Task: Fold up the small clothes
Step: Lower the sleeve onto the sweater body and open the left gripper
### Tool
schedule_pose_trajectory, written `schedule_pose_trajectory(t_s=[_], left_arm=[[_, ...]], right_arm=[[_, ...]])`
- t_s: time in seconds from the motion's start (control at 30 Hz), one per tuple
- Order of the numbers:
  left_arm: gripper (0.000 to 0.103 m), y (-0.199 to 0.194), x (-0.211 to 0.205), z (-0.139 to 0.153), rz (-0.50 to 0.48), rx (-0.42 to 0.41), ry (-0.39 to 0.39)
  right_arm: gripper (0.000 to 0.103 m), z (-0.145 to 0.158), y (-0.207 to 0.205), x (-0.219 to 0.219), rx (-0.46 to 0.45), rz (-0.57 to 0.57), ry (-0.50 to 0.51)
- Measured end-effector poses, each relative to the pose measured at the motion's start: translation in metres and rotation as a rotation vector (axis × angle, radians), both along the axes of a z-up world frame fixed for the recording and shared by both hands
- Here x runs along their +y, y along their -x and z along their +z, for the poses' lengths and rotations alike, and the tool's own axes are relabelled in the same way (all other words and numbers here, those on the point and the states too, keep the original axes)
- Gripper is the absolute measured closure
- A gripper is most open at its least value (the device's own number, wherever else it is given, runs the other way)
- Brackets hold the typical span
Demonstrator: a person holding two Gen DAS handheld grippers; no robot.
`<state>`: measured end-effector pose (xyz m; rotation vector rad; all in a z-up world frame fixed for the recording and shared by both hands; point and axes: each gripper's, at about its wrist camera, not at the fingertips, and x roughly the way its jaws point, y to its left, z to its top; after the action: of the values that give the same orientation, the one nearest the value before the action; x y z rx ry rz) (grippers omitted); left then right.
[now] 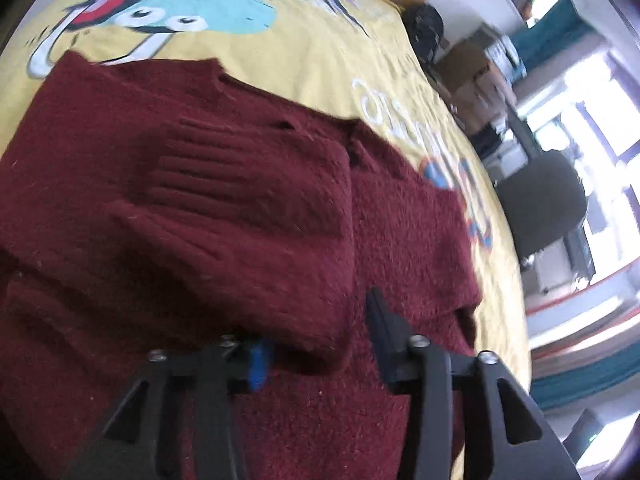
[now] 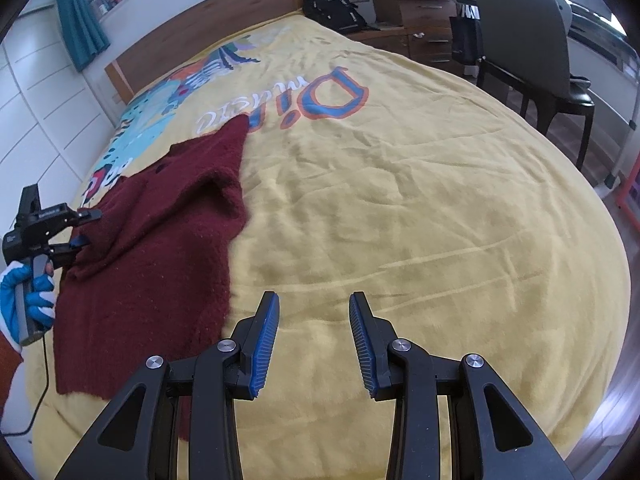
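A dark red knitted sweater [image 2: 160, 240] lies on the yellow bedspread [image 2: 400, 220], at the left in the right wrist view. It fills the left wrist view [image 1: 200, 200], with one sleeve folded across the body. My left gripper [image 1: 316, 336] is open, its jaws either side of the folded sleeve's edge; it also shows in the right wrist view [image 2: 86, 228] at the sweater's left side. My right gripper [image 2: 314, 340] is open and empty above bare bedspread, to the right of the sweater's hem.
A wooden headboard [image 2: 200, 32] stands at the far end of the bed. A black backpack [image 2: 332, 6], wooden drawers [image 2: 424, 12] and a dark chair [image 2: 528, 48] stand beyond the bed's right side. White cupboards [image 2: 44, 100] line the left wall.
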<state>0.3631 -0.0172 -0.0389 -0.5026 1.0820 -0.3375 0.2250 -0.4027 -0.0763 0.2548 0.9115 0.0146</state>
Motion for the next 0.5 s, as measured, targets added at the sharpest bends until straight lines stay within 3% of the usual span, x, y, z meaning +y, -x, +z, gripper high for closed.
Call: schedule_pose_trajectory(t_s=[0.13,0.27,0.37,0.5], left_arm=[[0.061,-0.007,0.034,-0.006,0.126,0.045,0.137],[0.062,-0.025,0.057,-0.012,0.238,0.08,0.209],[0.092,-0.034,0.058,-0.008,0.246,0.08,0.195],[0.094,-0.037,0.035,0.002,0.178,0.05,0.13]], right_arm=[[0.065,0.001,-0.003,0.001,0.0,0.005,0.004],[0.065,0.0,-0.004,0.0,0.003,0.005,0.01],[0.065,-0.001,-0.004,-0.002,0.008,0.0,0.012],[0.065,-0.005,-0.005,-0.003,0.012,-0.001,0.008]])
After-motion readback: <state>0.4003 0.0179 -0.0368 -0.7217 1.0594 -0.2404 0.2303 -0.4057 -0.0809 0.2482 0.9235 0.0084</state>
